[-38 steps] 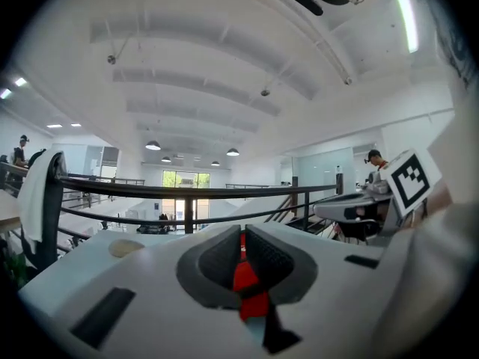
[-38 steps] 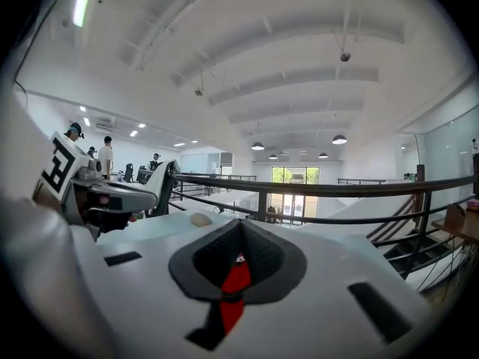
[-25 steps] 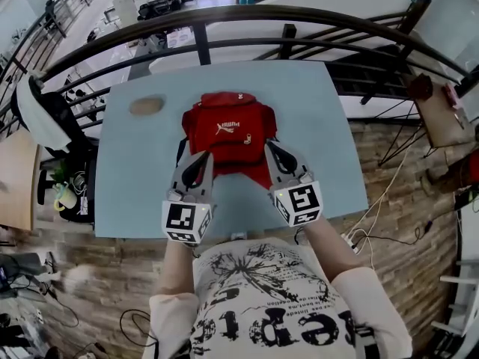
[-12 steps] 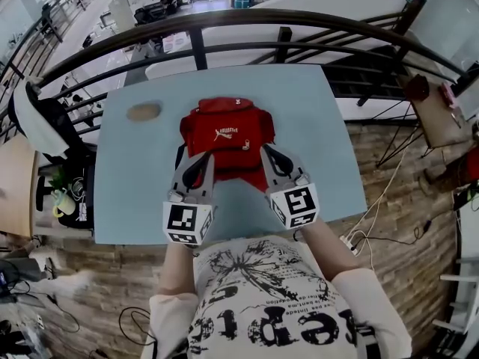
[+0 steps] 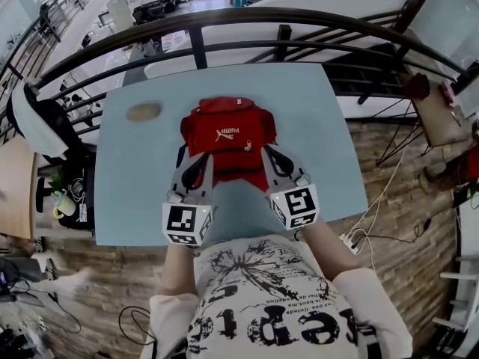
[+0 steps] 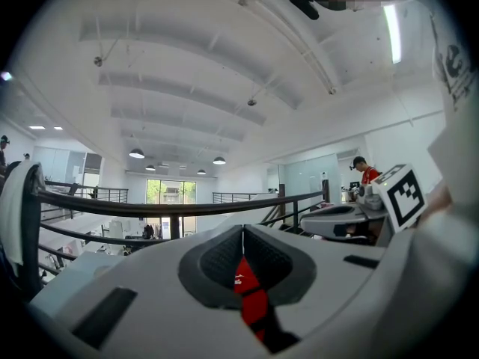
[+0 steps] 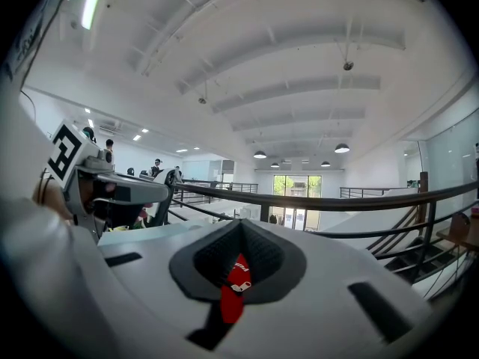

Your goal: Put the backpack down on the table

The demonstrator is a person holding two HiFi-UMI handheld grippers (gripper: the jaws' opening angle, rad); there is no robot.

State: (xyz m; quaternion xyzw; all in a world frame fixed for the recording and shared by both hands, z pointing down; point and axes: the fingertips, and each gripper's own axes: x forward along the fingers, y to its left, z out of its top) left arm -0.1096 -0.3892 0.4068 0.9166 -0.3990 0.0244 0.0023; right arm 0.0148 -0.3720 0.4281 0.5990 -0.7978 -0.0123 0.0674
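A red backpack [image 5: 228,129] with a white logo lies front up on the light blue table [image 5: 135,193]. My left gripper [image 5: 199,158] sits at its near left corner, beside a black strap. At the near right corner is my right gripper [image 5: 268,152]. Both point level, away from me, with jaws shut. In the left gripper view, red fabric [image 6: 251,294] shows through the gap behind the closed tips [image 6: 242,234]. The right gripper view shows the same red fabric [image 7: 233,286] under its closed tips [image 7: 241,226]. Whether a strap is pinched is hidden.
A small brown object [image 5: 144,111] lies on the table's far left. A dark metal railing [image 5: 198,47] runs along the table's far edge, with a drop to a lower floor behind it. A chair with a white cloth [image 5: 37,114] stands at the left.
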